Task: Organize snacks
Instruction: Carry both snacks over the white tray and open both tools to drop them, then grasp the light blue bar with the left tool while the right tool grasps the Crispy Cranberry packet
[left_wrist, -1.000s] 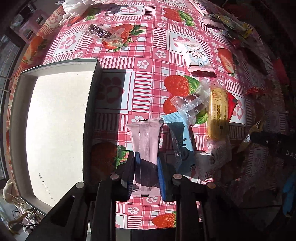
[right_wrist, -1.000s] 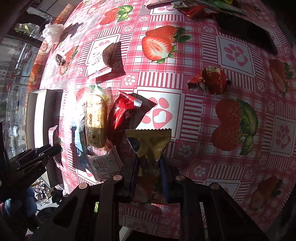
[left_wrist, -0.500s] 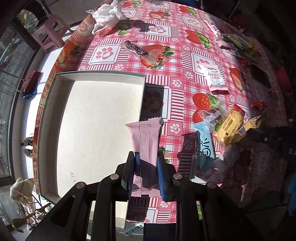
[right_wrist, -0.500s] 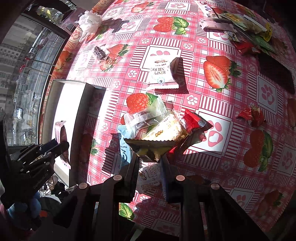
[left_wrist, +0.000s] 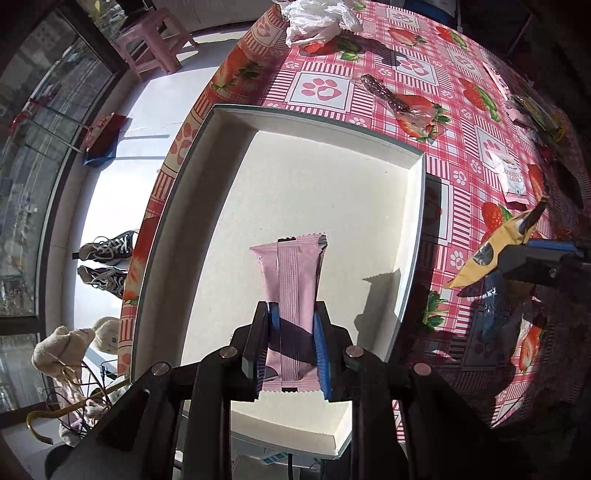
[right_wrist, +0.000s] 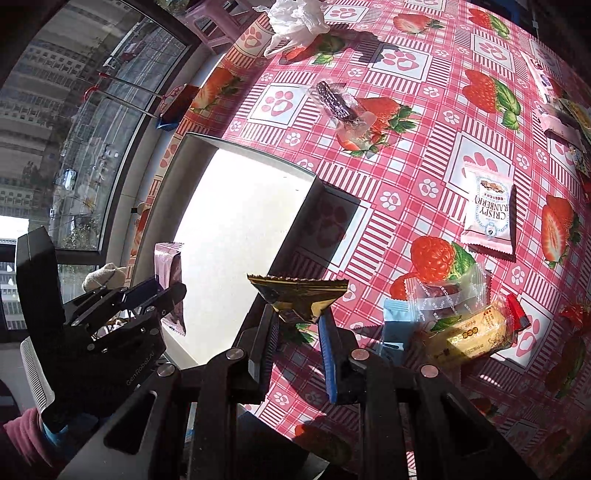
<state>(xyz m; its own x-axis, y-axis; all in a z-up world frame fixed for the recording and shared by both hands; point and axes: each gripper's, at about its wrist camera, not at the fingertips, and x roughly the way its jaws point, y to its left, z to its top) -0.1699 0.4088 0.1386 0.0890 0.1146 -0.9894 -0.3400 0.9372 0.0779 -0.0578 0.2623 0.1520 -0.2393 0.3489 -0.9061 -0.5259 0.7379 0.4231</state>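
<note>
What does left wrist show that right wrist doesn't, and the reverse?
Left wrist only: black sneakers on the floor, and the white shallow cardboard box's full interior.

Right wrist only: the light-blue snack wrapper, the yellow round cake in clear wrap and the red foil candy.

Both: the left hand-held gripper shut on the pink snack bar wrapper over the box, the right hand-held gripper shut on the gold foil snack packet, and the white Crispy Cranberry packet.
</note>
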